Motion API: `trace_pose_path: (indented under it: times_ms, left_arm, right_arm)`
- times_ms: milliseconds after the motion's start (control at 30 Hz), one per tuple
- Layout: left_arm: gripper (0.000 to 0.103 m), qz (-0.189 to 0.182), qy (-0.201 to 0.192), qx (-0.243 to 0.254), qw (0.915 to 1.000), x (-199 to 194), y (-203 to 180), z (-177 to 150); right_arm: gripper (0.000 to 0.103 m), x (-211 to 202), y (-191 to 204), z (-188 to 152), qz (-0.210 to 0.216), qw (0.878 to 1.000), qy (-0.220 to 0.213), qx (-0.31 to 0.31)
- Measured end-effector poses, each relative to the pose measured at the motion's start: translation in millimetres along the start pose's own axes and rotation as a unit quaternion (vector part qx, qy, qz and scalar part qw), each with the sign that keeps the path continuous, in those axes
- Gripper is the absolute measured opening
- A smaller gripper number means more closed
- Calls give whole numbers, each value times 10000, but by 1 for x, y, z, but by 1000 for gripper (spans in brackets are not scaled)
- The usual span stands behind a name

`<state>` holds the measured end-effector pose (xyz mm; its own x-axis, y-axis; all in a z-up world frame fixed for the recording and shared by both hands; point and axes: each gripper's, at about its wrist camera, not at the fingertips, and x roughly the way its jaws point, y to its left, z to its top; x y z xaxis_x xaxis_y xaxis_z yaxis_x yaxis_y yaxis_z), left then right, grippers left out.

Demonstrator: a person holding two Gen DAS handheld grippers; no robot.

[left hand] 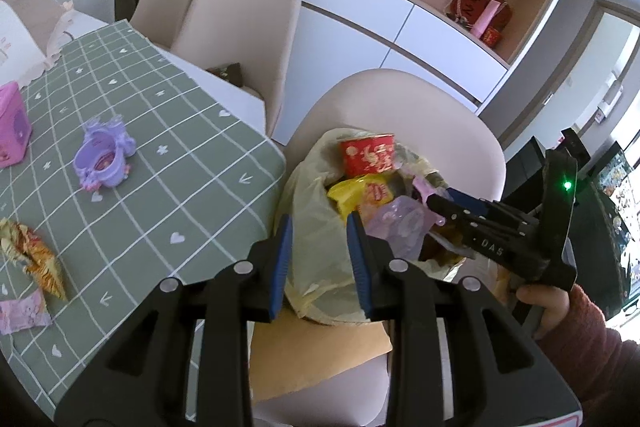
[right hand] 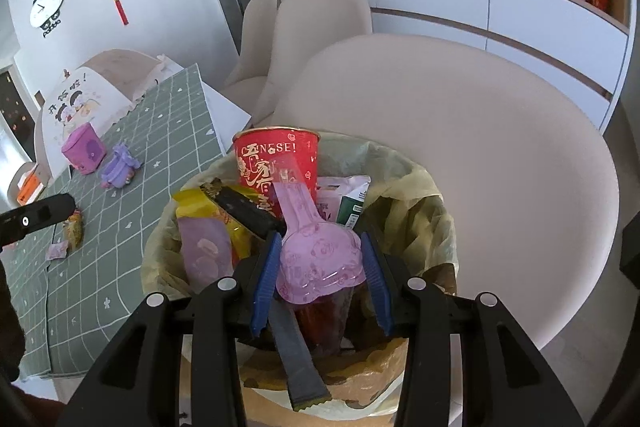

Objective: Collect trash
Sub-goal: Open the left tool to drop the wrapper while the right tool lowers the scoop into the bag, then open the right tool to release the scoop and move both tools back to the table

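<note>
Table side, left: two wrappers remain on the green tablecloth, one crumpled gold-orange wrapper and one small pink wrapper. Both look light, soft, crackly; best pinched across the middle of a fold. One purple toy and one pink box also there, probably not trash.

Centre: left gripper, fingers apart, nothing pinched; the yellow bag edge lies between them, contact unclear.

Right: one bag on the chair holds one red cup. Right gripper clamps the pink plastic lid over it: thin, stiff, slippery.
</note>
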<state>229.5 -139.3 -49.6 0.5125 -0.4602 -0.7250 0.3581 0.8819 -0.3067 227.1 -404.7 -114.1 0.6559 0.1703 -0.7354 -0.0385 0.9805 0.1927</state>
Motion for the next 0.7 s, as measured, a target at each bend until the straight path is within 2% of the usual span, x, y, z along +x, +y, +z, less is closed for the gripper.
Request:
trace_pose_path:
  times_ms: [233, 367, 567, 700]
  left_arm:
    - [27, 94, -97, -138, 9998, -10, 13, -6]
    - [28, 127, -149, -259, 9995, -16, 21, -9]
    - [29, 291, -225, -399, 9985, -23, 39, -19]
    - [33, 554, -321, -515, 9966, -35, 60, -29]
  right_arm:
    - [40, -4, -2, 0, 242, 9996, 35, 146]
    - [48, -10, 5, -3, 54, 10000, -32, -20]
    - [48, -25, 11, -3, -211, 9995, -221, -84]
    - [48, -36, 20, 2, -86, 9993, -337, -141]
